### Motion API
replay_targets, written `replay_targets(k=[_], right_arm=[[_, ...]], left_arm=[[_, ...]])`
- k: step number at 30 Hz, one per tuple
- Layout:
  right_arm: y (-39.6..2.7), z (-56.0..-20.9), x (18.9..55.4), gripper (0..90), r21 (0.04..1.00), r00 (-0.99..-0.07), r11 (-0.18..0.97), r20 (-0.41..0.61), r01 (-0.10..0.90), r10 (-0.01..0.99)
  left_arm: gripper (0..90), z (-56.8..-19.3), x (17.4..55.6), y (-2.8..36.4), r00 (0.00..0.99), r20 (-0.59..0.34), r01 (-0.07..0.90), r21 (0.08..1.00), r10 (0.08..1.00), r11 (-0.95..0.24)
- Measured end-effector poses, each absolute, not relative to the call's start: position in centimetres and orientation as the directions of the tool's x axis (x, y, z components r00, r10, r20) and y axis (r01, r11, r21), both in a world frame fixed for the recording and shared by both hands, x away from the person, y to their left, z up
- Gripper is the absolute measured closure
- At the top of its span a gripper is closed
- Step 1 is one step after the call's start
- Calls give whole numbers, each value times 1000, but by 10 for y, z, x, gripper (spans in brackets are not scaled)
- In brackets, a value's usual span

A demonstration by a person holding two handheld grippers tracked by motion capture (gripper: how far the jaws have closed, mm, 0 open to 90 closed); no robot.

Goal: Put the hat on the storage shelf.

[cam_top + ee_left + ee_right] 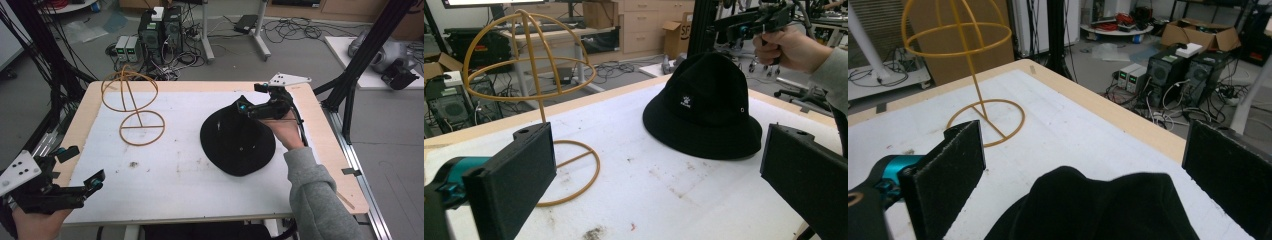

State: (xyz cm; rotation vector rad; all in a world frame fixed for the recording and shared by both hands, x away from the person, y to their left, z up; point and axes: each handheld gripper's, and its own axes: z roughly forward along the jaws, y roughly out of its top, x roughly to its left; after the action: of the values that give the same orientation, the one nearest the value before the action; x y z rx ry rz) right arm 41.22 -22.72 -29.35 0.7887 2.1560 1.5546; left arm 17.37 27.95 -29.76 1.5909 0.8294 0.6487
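My right hand-held gripper [250, 106] hangs just above the far side of the black bucket hat [238, 141], jaws wide apart with the crown rising between them in the right gripper view, so I judge I am lining up to pinch the crown and lift. The hat sits brim-down on the white-covered bench [165, 175], to the right of the gold wire hat stand [132, 100] and well apart from it; that stand is empty and upright on its ring base, the likely place for the hat. My left hand-held gripper [80, 172] waits at the near edge of the bench, on the stand's near side, jaws also apart and holding nothing, kept back so it does not crowd the lift. I count one hat, one stand and two hand-held grippers.
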Motion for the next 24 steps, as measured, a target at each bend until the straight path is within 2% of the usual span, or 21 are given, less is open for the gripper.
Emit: replay_targets(k=[6,24], right_arm=[[-224,-310,416,28,932,-758,248,43,265,650],[-224,-343,426,30,926,-736,231,71,300,673]], left_arm=[[17,-299,177,277,596,-33,167,982,802,-84],[17,-299,177,276,598,-27,171,981,801,-95]])
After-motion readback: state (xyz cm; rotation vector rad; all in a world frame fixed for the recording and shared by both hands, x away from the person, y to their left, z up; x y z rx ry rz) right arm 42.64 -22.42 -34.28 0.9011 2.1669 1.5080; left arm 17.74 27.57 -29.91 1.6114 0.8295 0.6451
